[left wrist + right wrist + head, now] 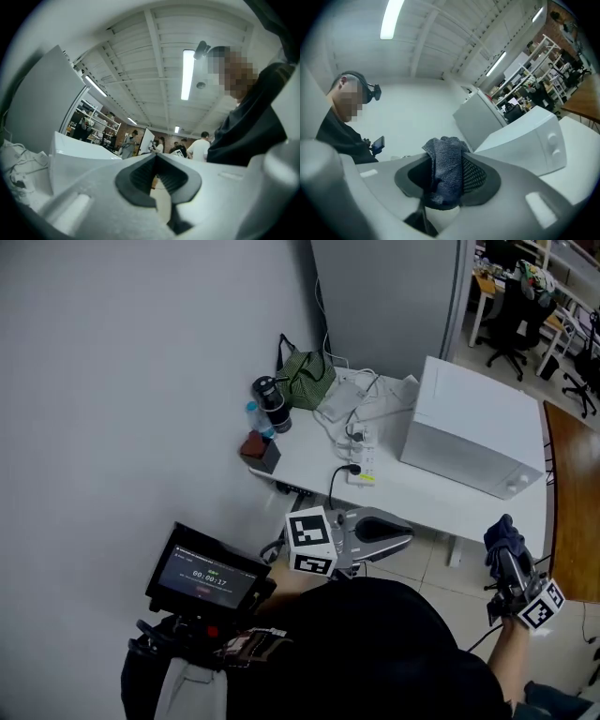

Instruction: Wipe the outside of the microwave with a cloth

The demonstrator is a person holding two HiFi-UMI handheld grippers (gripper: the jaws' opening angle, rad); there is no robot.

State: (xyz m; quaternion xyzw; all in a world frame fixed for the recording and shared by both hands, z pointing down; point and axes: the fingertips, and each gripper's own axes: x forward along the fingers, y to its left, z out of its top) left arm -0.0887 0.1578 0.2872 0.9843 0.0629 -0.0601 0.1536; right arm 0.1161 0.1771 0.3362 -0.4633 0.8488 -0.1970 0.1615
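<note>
Left gripper pose: I hold my left gripper [405, 534] low in front of my body, lying about level, its tip pointing right, short of the near edge of the white table [309, 460].
Left jaws: closed tip to tip in the left gripper view [156, 161], with nothing between the pads.
Right gripper pose: my right gripper [509, 566] is out at my right side with its tip tilted up toward the table, its marker cube [541, 606] nearest me.
Right jaws: clamped on the dark blue cloth [446, 164], which bunches up past the pads [476, 176] of the right gripper [447, 180].
Cloth: in the head view the cloth [503, 538] is off the table, well apart from the microwave [473, 427].
Microwave: it stands on the right part of the table, knobs on the face turned toward me; in the right gripper view the microwave [529, 140] rises beyond the cloth.
Edges: a power strip [364, 463] and cables lie just beside its left side.
Room: tiled floor lies between both grippers and the table's front edge; a wooden tabletop [572, 502] runs close along my right.
</note>
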